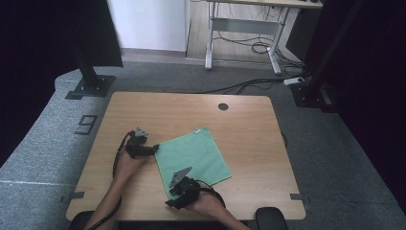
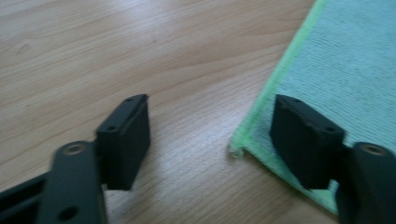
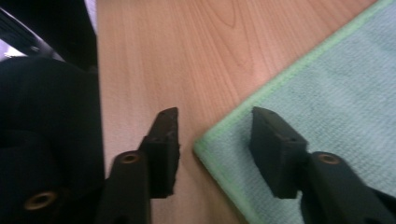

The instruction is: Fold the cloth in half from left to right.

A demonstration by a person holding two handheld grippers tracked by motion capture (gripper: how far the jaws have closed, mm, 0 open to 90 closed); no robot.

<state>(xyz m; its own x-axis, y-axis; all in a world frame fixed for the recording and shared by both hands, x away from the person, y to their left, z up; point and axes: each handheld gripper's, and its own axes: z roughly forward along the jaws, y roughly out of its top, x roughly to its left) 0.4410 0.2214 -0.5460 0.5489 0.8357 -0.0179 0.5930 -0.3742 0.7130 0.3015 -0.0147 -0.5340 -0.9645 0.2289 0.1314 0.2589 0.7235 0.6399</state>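
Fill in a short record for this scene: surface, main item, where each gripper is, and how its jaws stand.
surface: light wooden table
main item: square green microfibre cloth, lying flat and unfolded
left gripper: at the cloth's left corner
left jaws: apart, one pad over the cloth's hem, one over bare wood, corner between them
right gripper: at the cloth's near corner
right jaws: apart, straddling that corner, not pinching it
cloth held: not yet
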